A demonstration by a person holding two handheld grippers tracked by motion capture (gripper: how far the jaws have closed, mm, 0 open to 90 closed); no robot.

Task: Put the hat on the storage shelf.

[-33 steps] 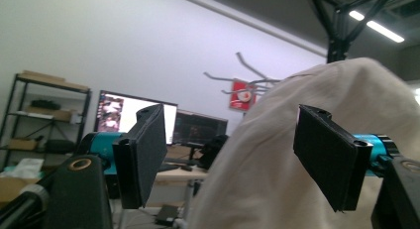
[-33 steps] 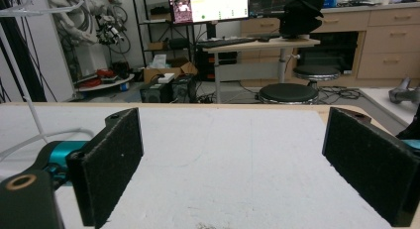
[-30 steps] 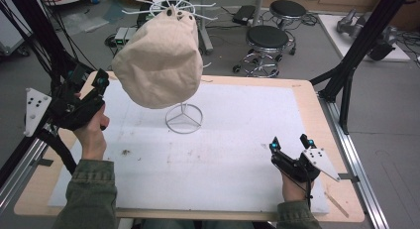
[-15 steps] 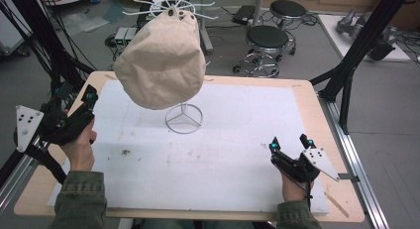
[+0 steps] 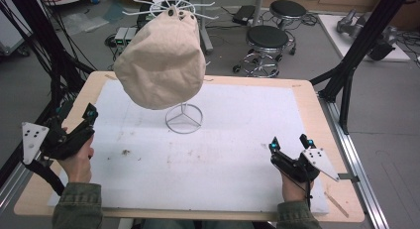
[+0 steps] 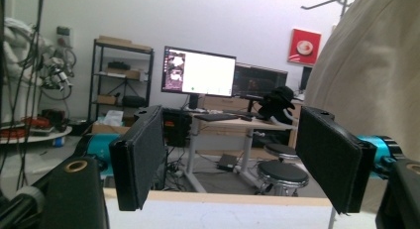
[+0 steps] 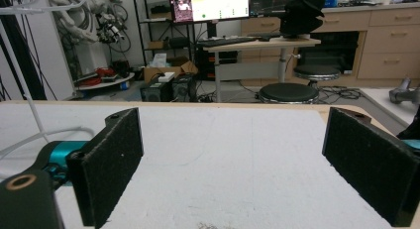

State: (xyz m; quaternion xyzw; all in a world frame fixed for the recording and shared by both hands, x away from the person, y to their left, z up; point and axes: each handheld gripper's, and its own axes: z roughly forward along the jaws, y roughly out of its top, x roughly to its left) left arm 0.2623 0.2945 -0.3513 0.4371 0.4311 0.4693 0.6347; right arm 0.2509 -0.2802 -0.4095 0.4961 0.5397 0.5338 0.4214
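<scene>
High view: left gripper (image 5: 90,118) gaping empty beside hat (image 5: 161,68) | right gripper (image 5: 289,142) resting wide, empty | advice: be approaching the brim slowly, avoiding tipping the stand (image 5: 183,118)

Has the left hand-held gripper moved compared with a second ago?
Yes. The left hand-held gripper has drawn away from the beige cap on the wire stand, toward the table's near left edge; its jaws stand open and empty.

no readable text, red wall sign (image 6: 305,46) and monitor (image 6: 198,72) perhaps lettered, too blurred
</scene>
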